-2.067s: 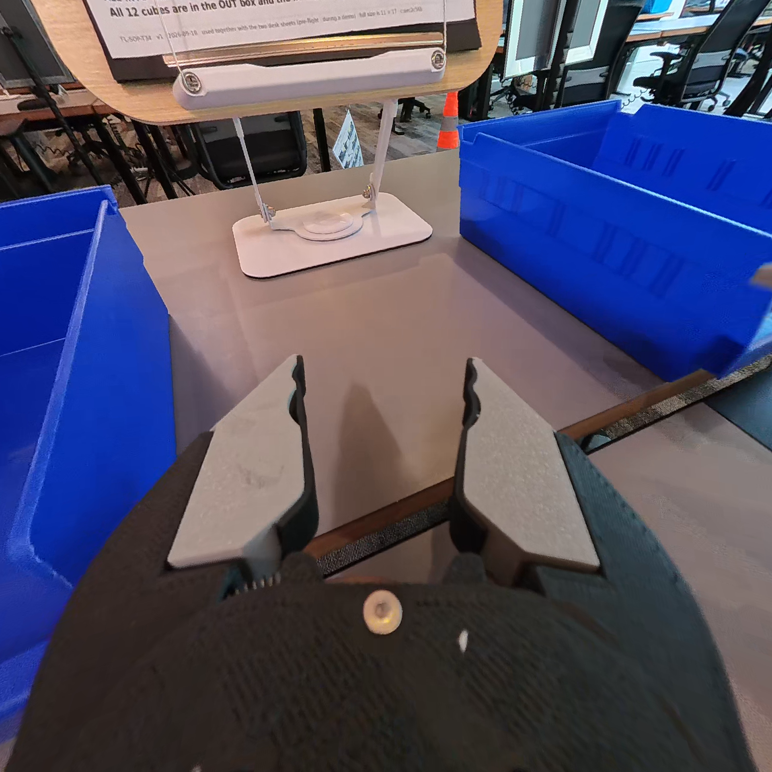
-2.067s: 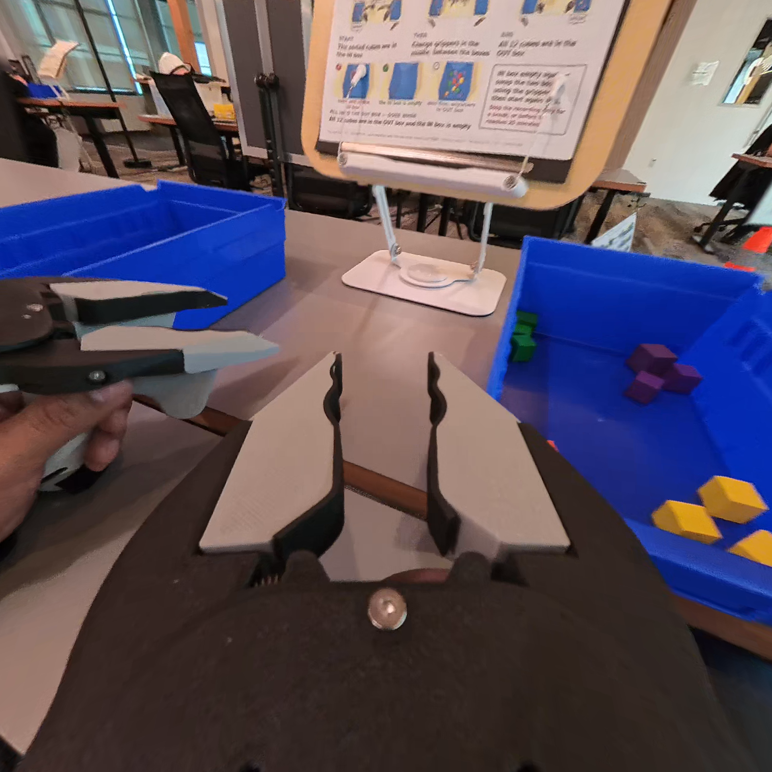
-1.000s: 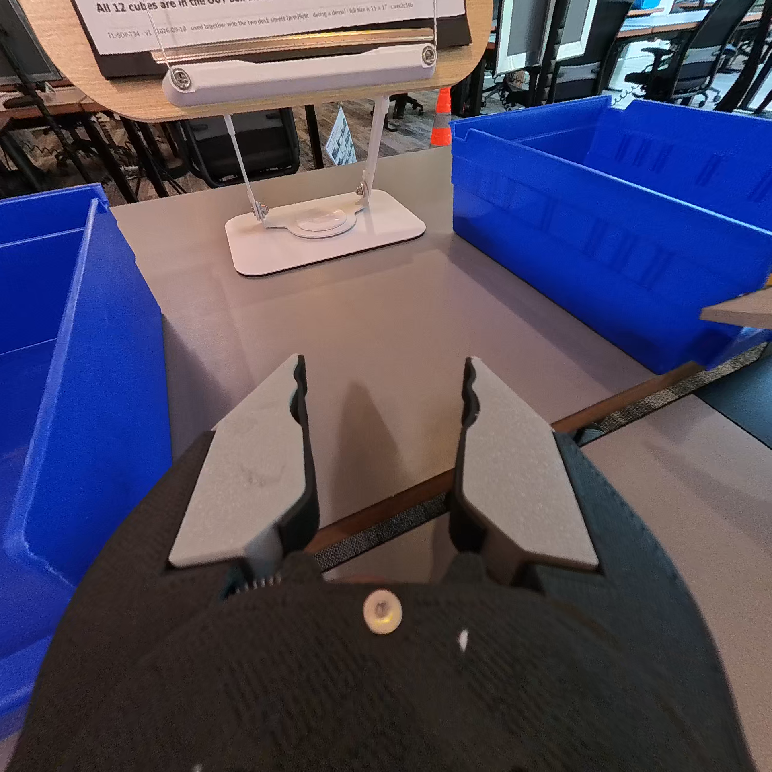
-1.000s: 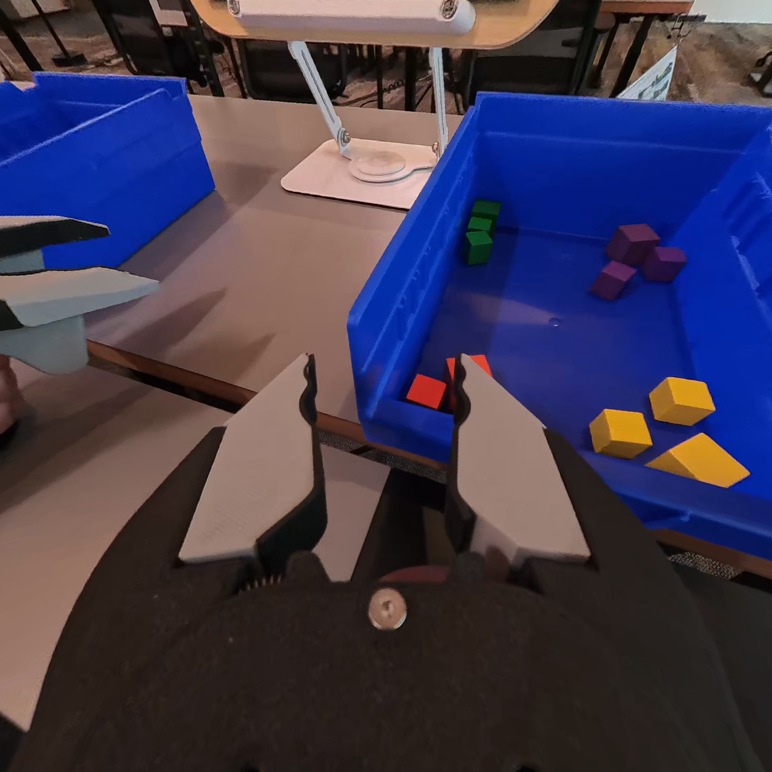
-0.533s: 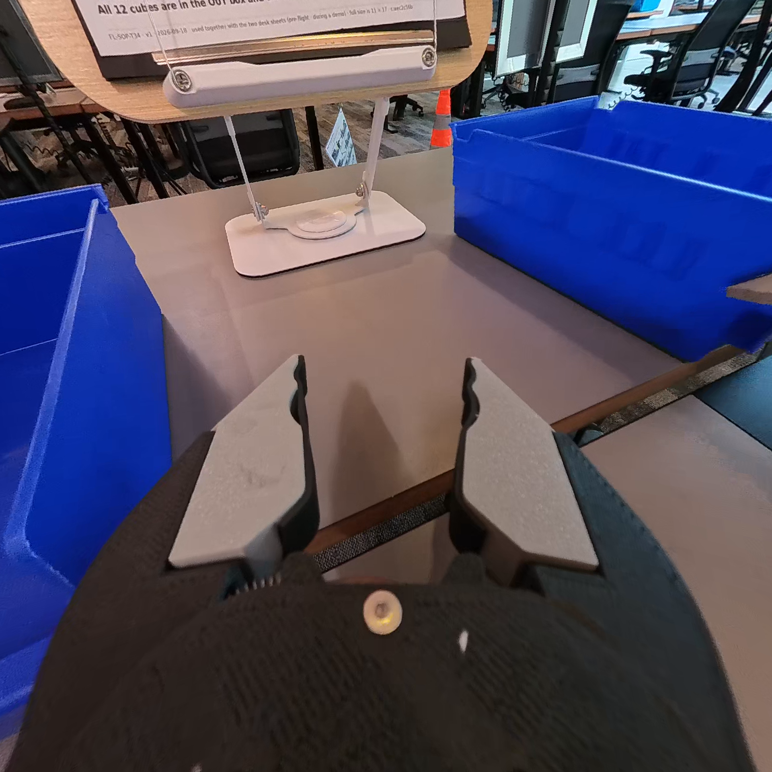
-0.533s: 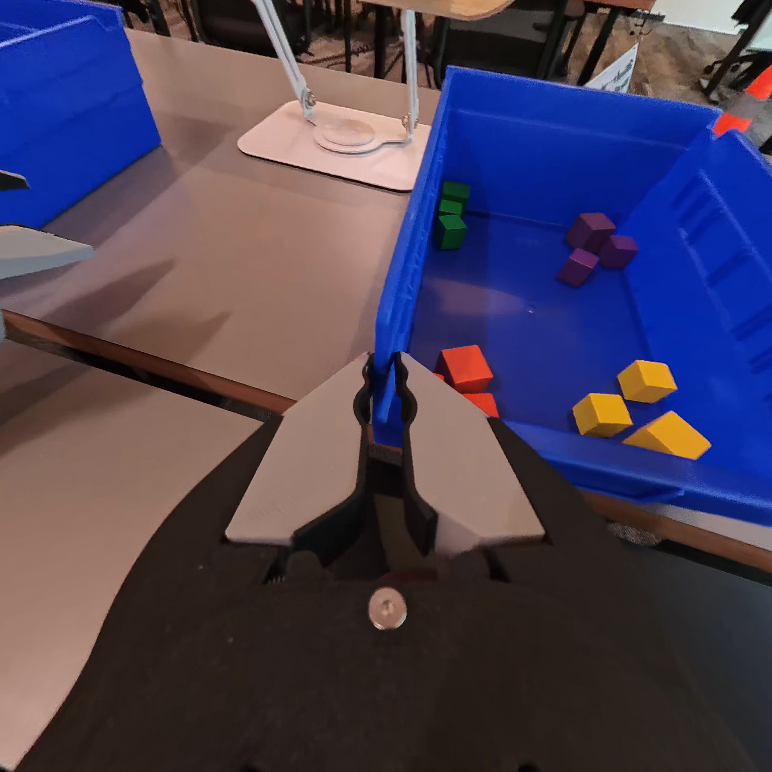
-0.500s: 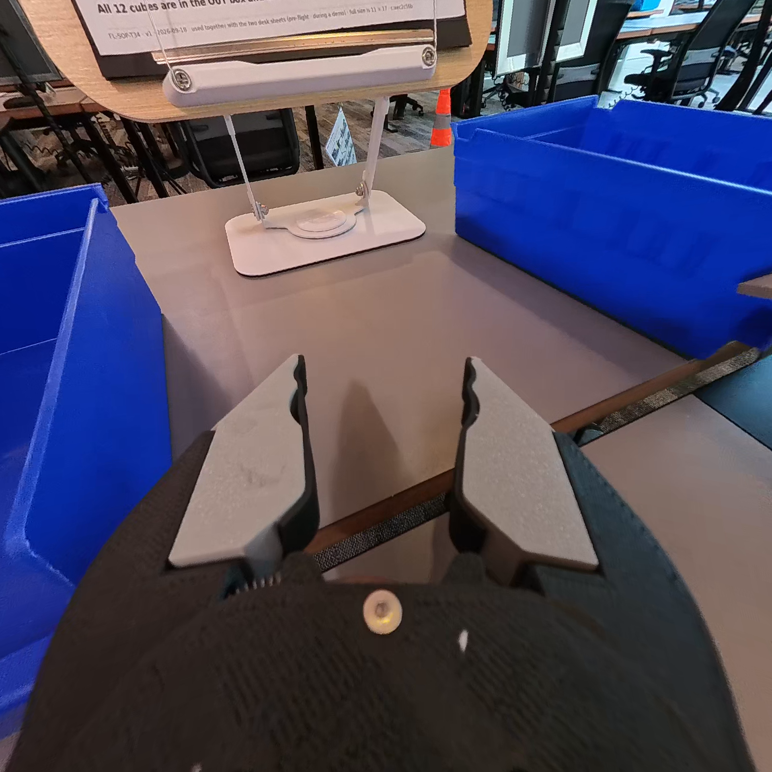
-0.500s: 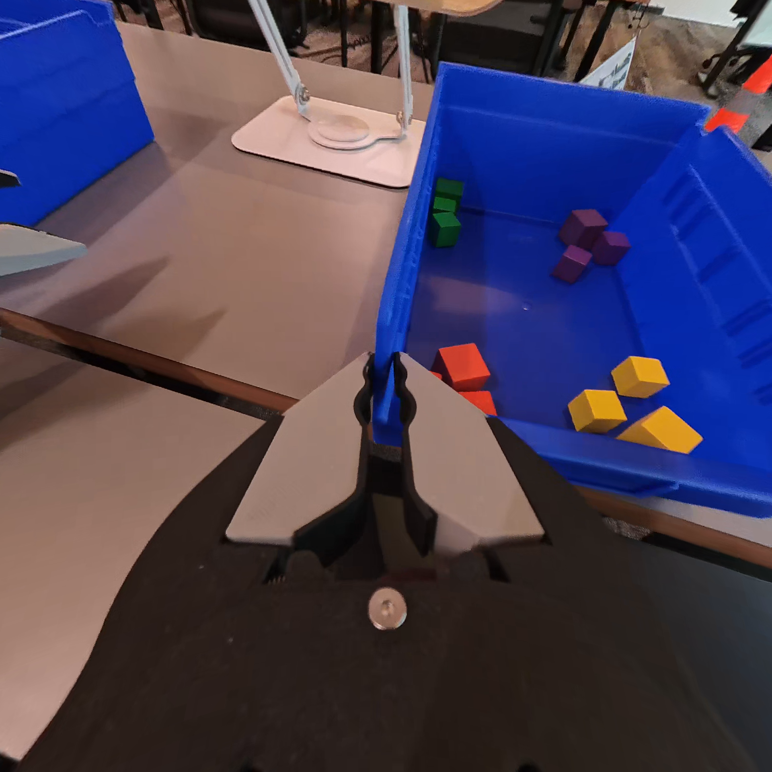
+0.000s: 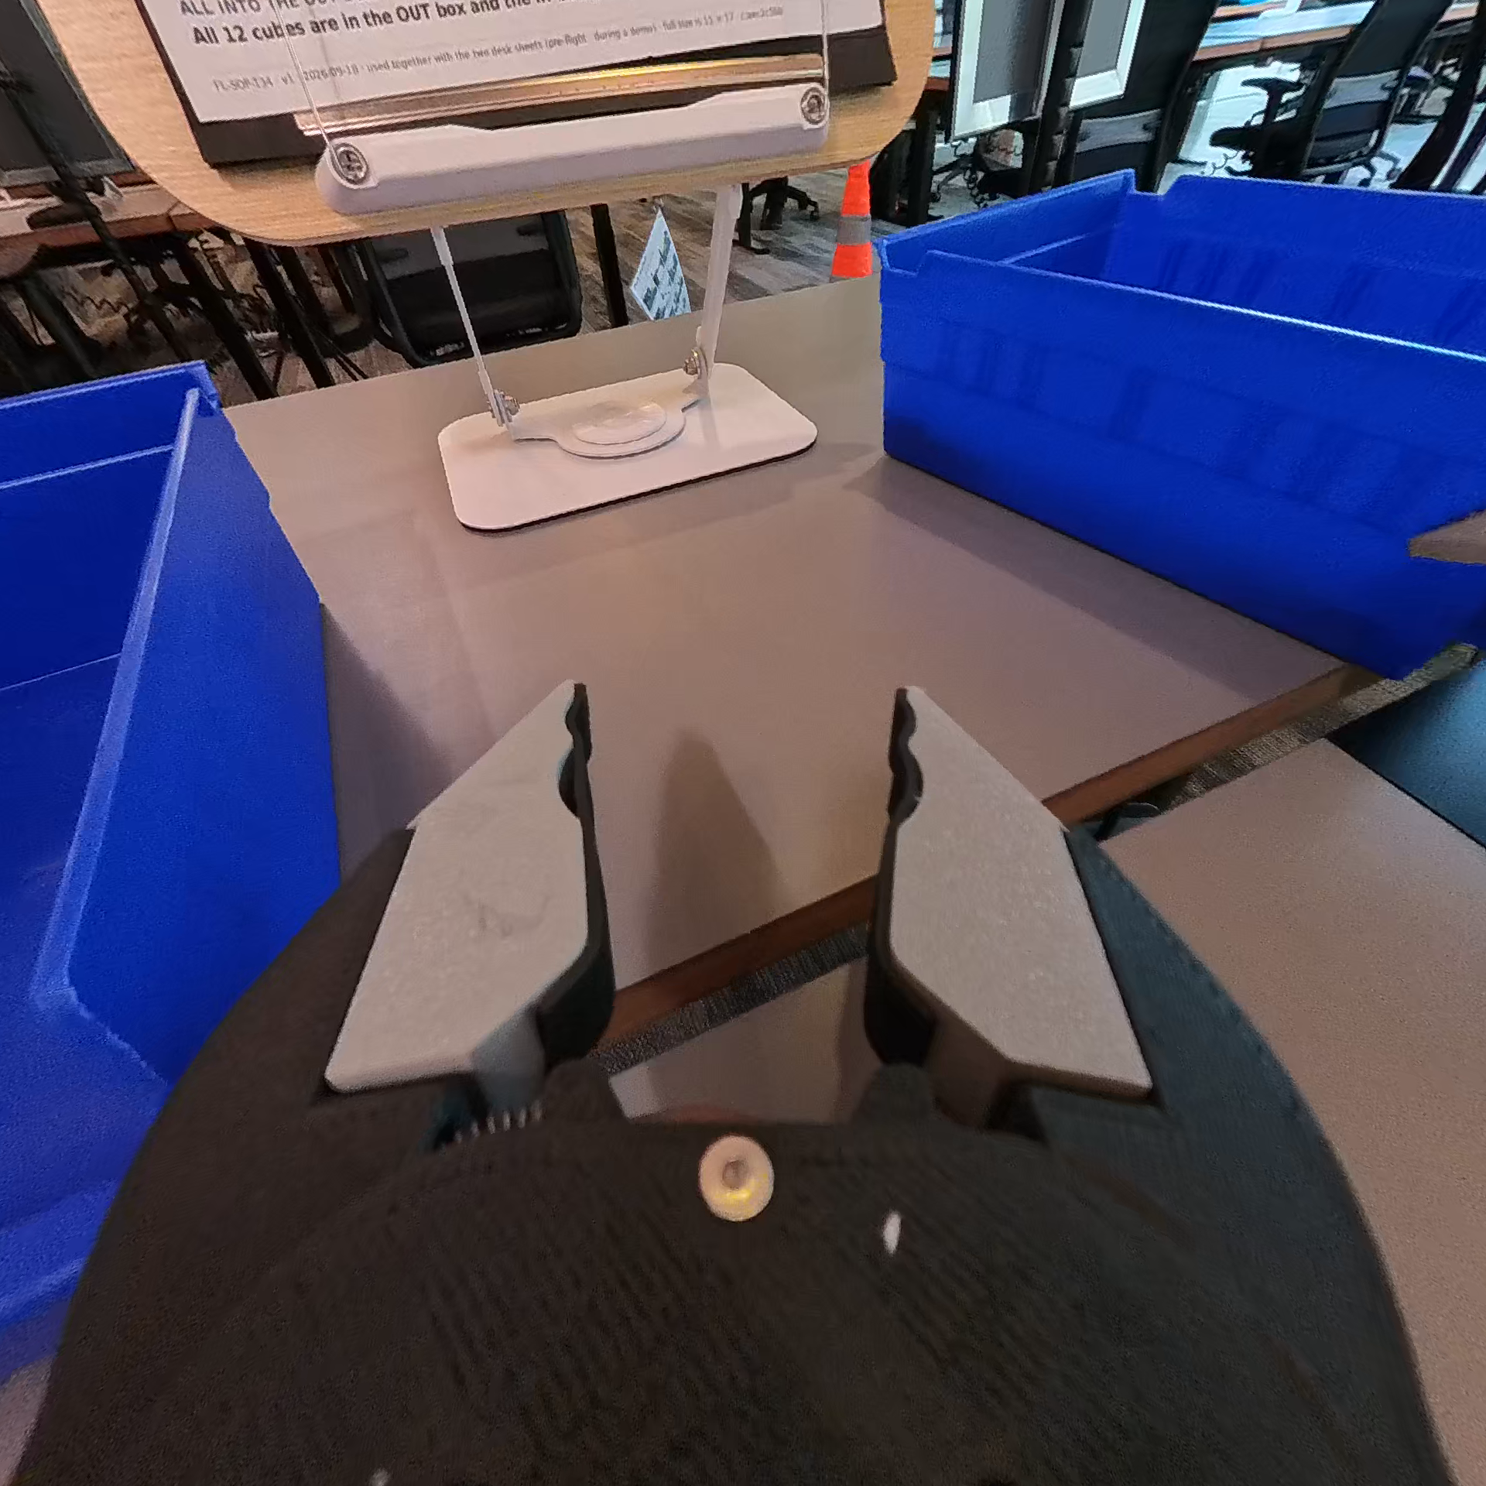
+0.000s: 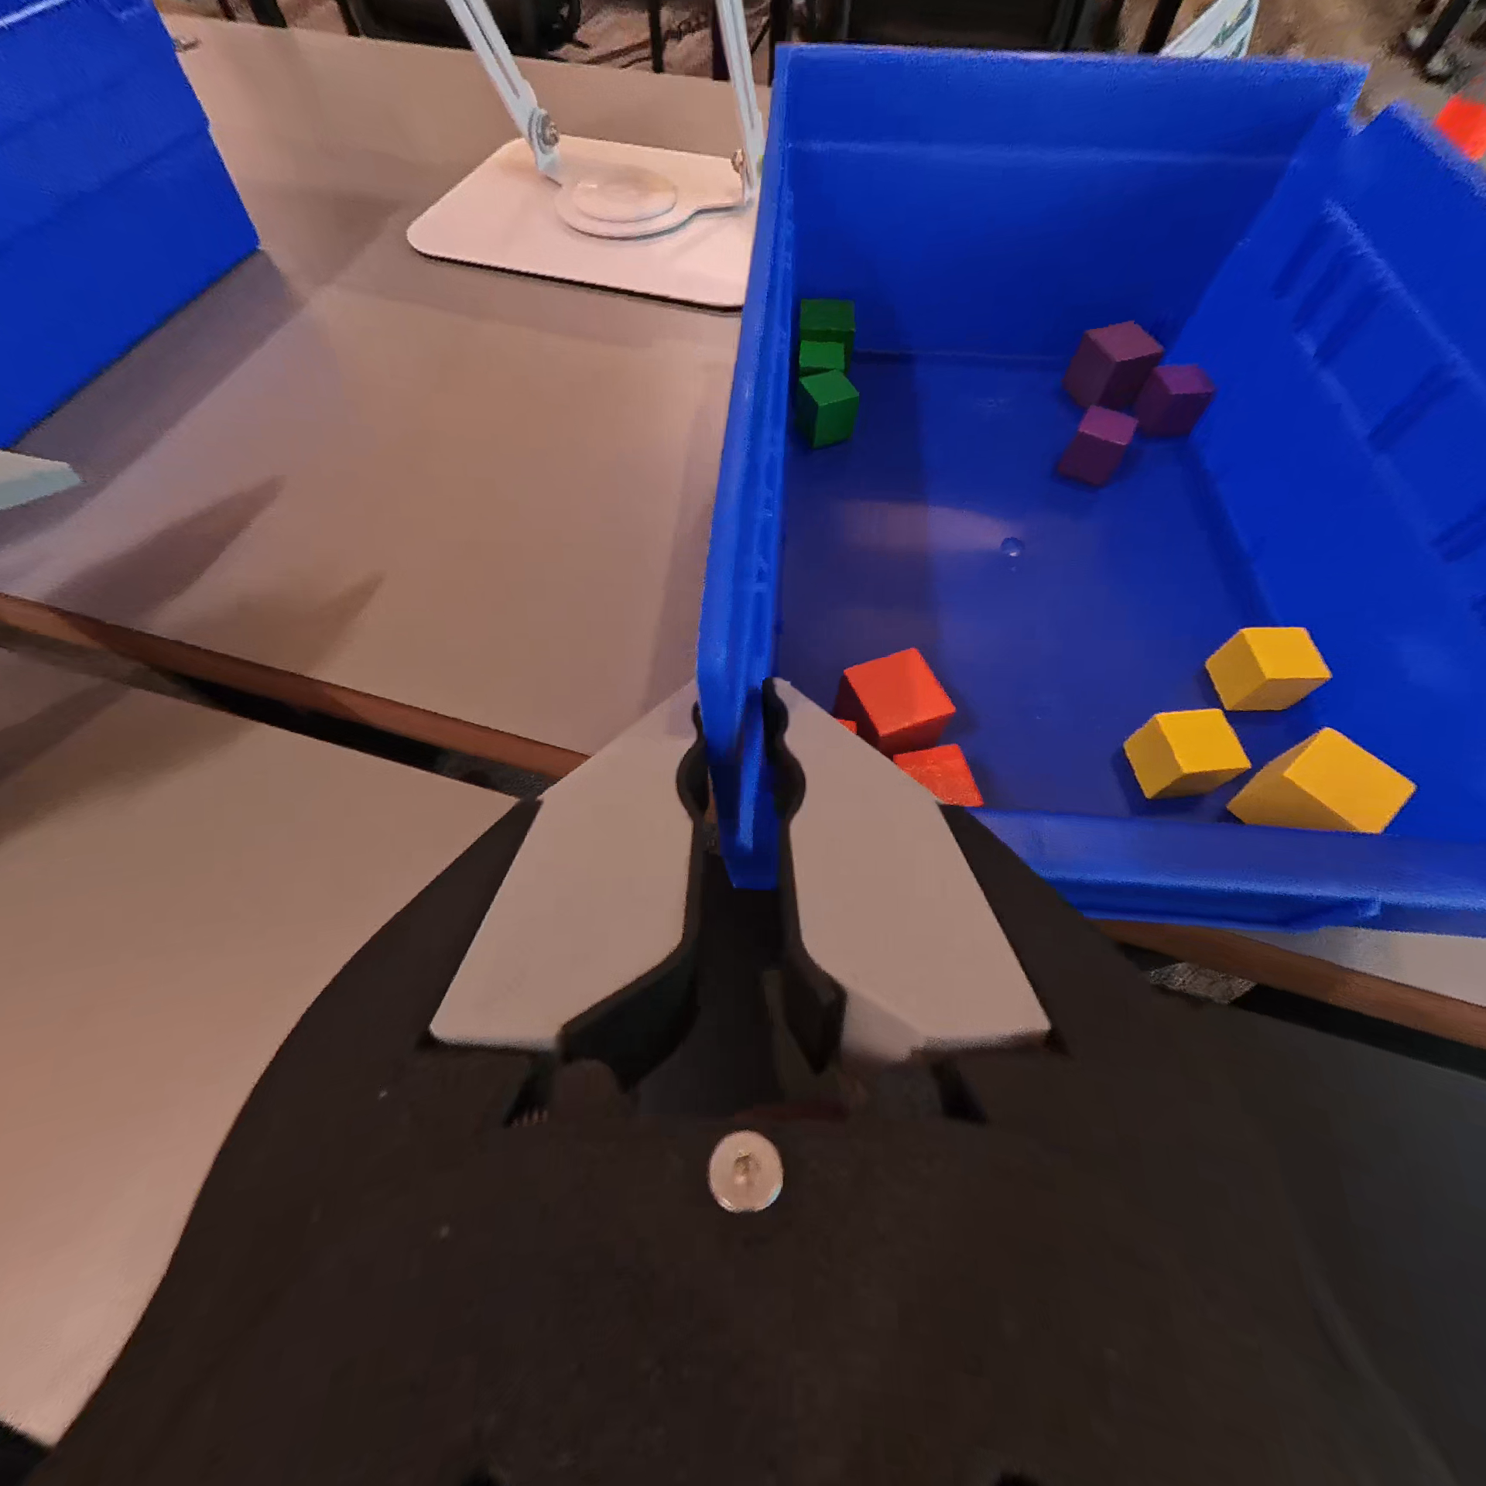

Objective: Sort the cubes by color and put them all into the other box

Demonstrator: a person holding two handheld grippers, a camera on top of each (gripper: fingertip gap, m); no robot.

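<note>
Left gripper (image 9: 736,724): level above table (image 9: 724,611), jaws spread, holding nothing. Left blue box (image 9: 161,724): beside it, interior partly hidden, seemingly bare. Right gripper (image 10: 736,724): angled downward, jaws clamped on near-left wall of right blue box (image 10: 744,563). Contents: green cubes (image 10: 827,378), red cubes (image 10: 896,699), purple cubes (image 10: 1114,362), yellow cubes (image 10: 1186,752), grouped by colour.

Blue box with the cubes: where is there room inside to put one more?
The blue box floor is bare in the middle, between green cubes, purple cubes, red cubes and yellow cubes. Corners are crowded.
</note>
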